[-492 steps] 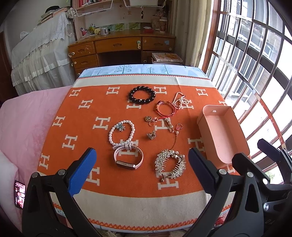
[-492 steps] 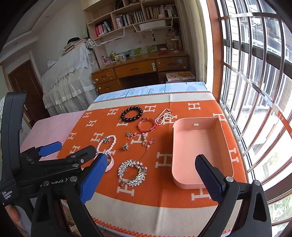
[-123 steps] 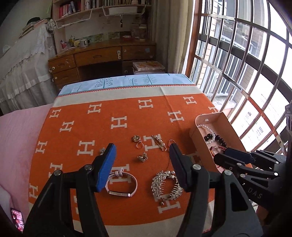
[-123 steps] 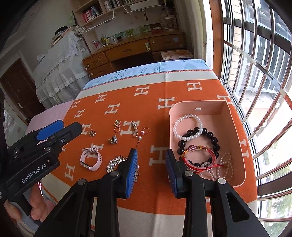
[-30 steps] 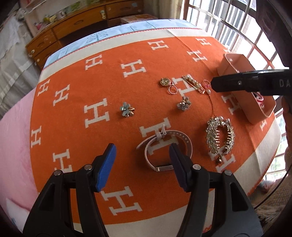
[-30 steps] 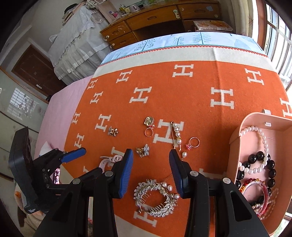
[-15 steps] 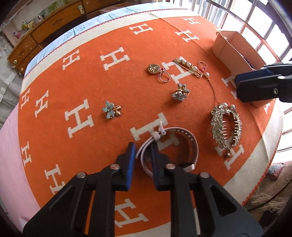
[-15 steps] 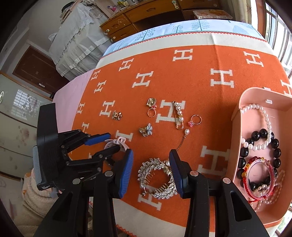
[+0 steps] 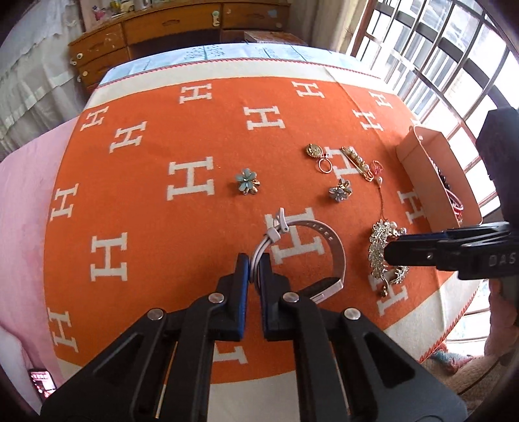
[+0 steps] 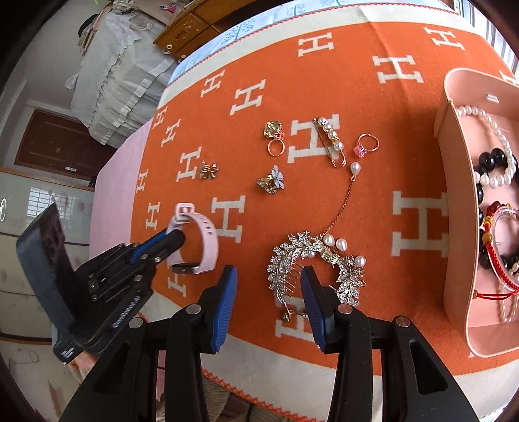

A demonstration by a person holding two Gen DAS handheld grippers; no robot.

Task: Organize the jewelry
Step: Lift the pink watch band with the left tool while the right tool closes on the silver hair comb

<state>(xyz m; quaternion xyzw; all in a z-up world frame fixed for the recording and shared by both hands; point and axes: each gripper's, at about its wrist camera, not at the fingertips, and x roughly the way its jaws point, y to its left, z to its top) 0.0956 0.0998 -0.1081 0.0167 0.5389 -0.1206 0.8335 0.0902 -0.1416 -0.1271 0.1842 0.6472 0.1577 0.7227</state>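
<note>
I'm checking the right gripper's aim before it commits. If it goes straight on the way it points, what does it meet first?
Most likely the rhinestone hair comb: the right gripper has open jaws, and the comb's left half lies between its fingertips. Its height above the comb is unclear.

Room beyond the jewelry
A wooden desk (image 9: 181, 24) stands behind the orange blanket (image 9: 146, 207) (white H pattern), beside barred windows (image 9: 447, 55).

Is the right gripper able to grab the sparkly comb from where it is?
Probably yes. The right gripper is open just in front of the comb, with nothing between them. The left gripper is off to the side, shut on the pink band.
</note>
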